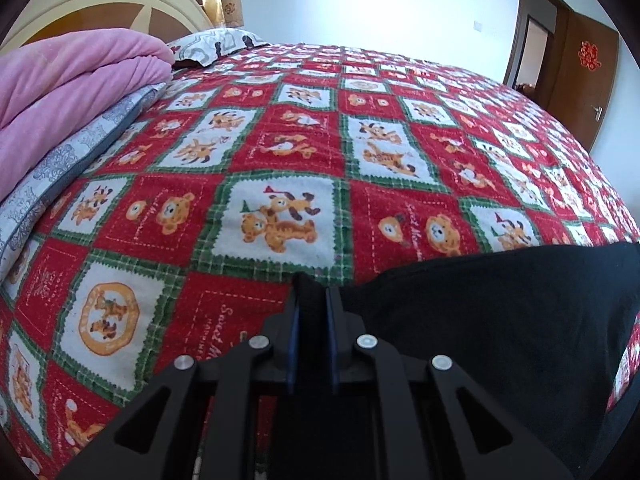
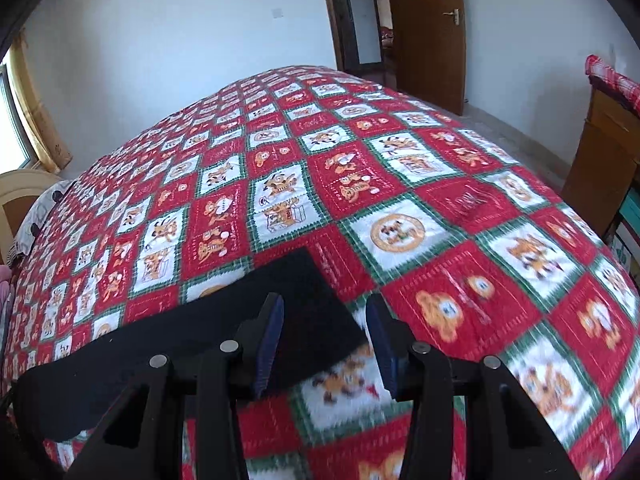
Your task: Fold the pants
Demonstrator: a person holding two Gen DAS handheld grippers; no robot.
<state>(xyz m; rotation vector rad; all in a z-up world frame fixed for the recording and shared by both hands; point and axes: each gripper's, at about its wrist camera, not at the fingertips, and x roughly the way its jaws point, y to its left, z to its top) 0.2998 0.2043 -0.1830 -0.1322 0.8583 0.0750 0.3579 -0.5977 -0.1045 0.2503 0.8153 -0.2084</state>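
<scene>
Pants [image 1: 500, 320] fill the lower right of the left wrist view, on the bedspread [image 1: 280, 140]; left gripper [image 1: 313, 300] pinches their edge. Right wrist view: right gripper [image 2: 325, 320] half open over the pants' corner, gripping nothing.

A home bedroom: quilt-covered bed [image 1: 320, 152], pillow [image 1: 216, 46], headboard [image 1: 100, 4], wooden door [image 2: 424, 32].

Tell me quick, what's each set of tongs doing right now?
Left tongs: shut on an edge of the black pants.
Right tongs: open, a corner of the pants between the pads, not pinched.
</scene>
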